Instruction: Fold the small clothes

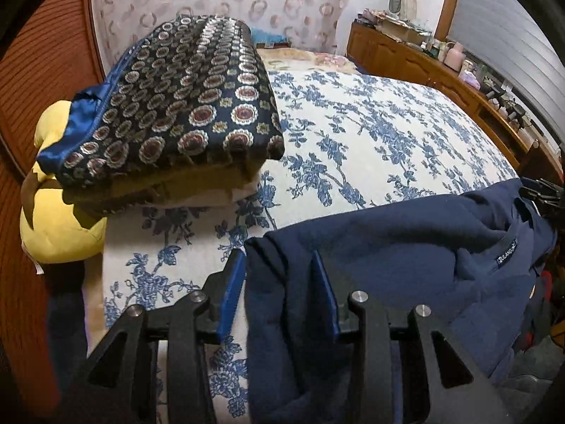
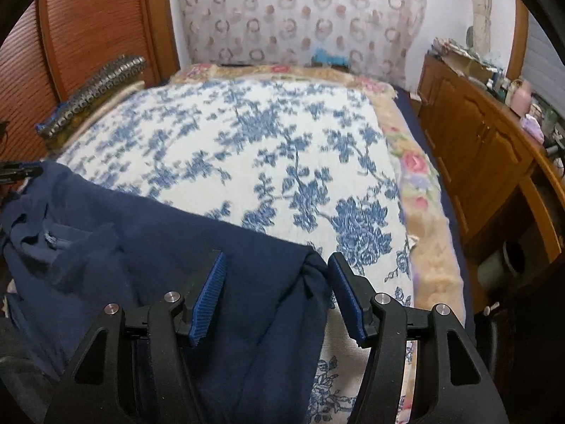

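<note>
While both tools stand with their jaws parted, neither blue pad presses on cloth, so nothing is gripped. The left tool (image 1: 279,296) has a moderate gap, and a fold of the navy garment (image 1: 406,265) rises between its jaws, apart from the left pad and lying against or just beside the right one. The right tool (image 2: 277,296) stands wider, and the garment's right-hand corner (image 2: 310,258) bunches up between its jaws without being pinched.

From the tools outward, the navy garment lies at the near edge of the bed (image 1: 370,123), its long axis running left to right between the two tools, so each hand has one end of it and neither is clearly nearer to the whole. It is dark blue, soft and matte, rumpled rather than flat, with a collar opening and a small woven label (image 1: 507,251) toward the right in the left wrist view. Part of it hangs off the near edge of the bed.

Beyond it stretches bare blue-flowered bedspread, the likely place to lay the garment flat. At the far left sits a stack of folded patterned cloth (image 1: 183,106) on a yellow cushion (image 1: 56,226). A wooden cabinet (image 2: 476,148) runs along the right.
</note>
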A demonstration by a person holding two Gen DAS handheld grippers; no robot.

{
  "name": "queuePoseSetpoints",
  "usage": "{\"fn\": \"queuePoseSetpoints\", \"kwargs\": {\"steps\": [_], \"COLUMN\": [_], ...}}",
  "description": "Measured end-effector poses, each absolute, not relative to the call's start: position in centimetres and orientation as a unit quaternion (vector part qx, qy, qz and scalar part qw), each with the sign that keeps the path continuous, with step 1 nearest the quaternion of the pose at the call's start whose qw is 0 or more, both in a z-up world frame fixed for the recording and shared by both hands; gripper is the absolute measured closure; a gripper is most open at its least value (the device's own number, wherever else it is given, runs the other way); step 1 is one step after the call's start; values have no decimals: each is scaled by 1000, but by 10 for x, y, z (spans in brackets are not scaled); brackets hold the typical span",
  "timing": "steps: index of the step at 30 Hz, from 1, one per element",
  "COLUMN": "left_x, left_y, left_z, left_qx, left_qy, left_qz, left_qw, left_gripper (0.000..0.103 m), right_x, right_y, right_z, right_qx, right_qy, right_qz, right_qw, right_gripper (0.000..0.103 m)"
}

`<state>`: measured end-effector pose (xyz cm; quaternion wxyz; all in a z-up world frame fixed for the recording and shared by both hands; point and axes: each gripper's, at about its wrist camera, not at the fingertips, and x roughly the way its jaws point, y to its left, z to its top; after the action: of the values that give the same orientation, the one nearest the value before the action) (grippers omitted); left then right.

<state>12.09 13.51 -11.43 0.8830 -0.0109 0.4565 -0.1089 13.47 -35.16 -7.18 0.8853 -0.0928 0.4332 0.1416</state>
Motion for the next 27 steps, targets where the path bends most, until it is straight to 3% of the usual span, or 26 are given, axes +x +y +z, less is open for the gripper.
{"fn": "queuePoseSetpoints", "kwargs": {"steps": [4,15,17,20,22,23,25,27], "left_x": [125,135,137,140,140,141,141,138], "left_y": [135,129,128,126,124,122,119,116], "left_z": [-118,-118,-117,-116,-116,-116,-115,-114], "left_qx": [-17,-6,1,2,9,11,8,11], "left_qy": [467,475,476,476,470,470,472,470], "left_qz": [-114,-107,-107,-107,-112,-116,-132,-138], "left_qw": [876,874,873,873,875,875,872,872], "left_gripper": [65,59,59,58,59,60,79,91], "right_x": [140,142,141,137,135,132,129,124], "right_y": [-355,-348,-344,-339,-336,-334,-331,-329], "right_z": [-76,-76,-76,-74,-73,-73,-73,-69], "right_qx": [-82,-93,-97,-105,-106,-108,-115,-111], "right_qy": [443,450,450,449,451,450,447,441], "right_qz": [142,161,171,187,203,212,214,221], "right_qw": [881,873,871,867,863,861,861,863], "right_gripper": [35,34,40,58,78,83,89,91]}}
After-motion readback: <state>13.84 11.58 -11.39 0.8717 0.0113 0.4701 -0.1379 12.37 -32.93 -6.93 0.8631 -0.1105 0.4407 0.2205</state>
